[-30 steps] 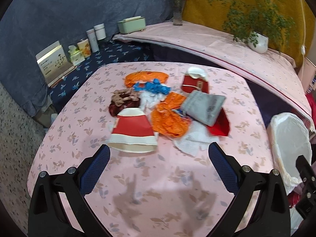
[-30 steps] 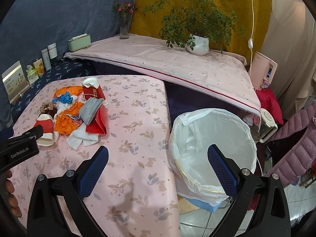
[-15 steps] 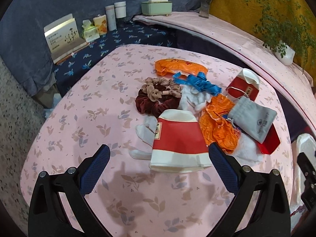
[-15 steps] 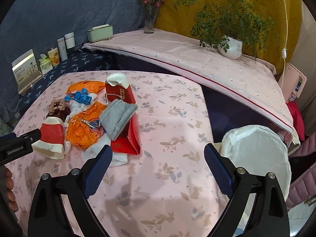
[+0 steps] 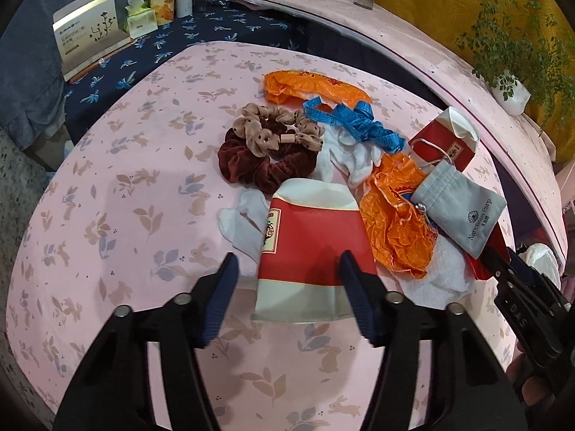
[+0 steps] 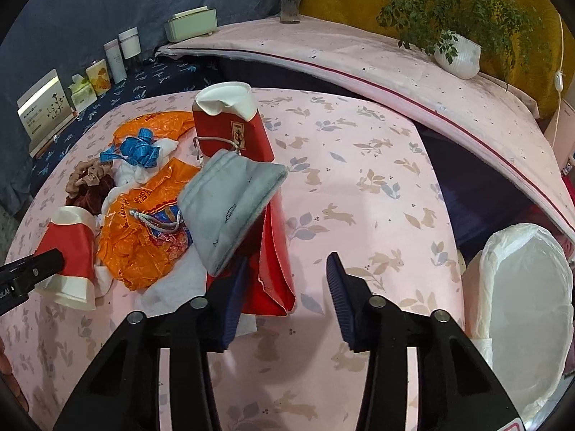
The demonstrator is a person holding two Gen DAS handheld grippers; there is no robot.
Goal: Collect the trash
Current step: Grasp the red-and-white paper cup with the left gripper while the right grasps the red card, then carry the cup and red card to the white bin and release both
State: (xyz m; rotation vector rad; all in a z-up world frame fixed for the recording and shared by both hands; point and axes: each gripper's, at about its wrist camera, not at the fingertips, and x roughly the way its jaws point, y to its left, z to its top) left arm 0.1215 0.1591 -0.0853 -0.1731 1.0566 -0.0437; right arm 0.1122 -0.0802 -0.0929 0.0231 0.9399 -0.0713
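A heap of litter lies on the pink table (image 5: 118, 222): a flattened red and cream paper cup (image 5: 309, 248), a second such cup (image 6: 230, 125), orange wrappers (image 5: 395, 230), white tissues (image 5: 348, 154), a blue tape (image 5: 355, 122), a grey pouch (image 6: 226, 208) and a red paper bag (image 6: 273, 269). My left gripper (image 5: 287, 294) is open, its fingers either side of the near cup's rim. My right gripper (image 6: 284, 298) is open around the red bag's near end. A bin lined with a white bag (image 6: 524, 309) stands off the table's right edge.
Two scrunchies (image 5: 269, 151) lie at the heap's left. Boxes and jars (image 5: 151, 14) stand on a blue cloth at the back left. A raised pink shelf (image 6: 395, 61) with a potted plant (image 6: 456, 54) and a vase runs behind.
Both grippers have moved forward and down to the heap. Both have narrowed: the left now straddles the near paper cup, the right the red bag.
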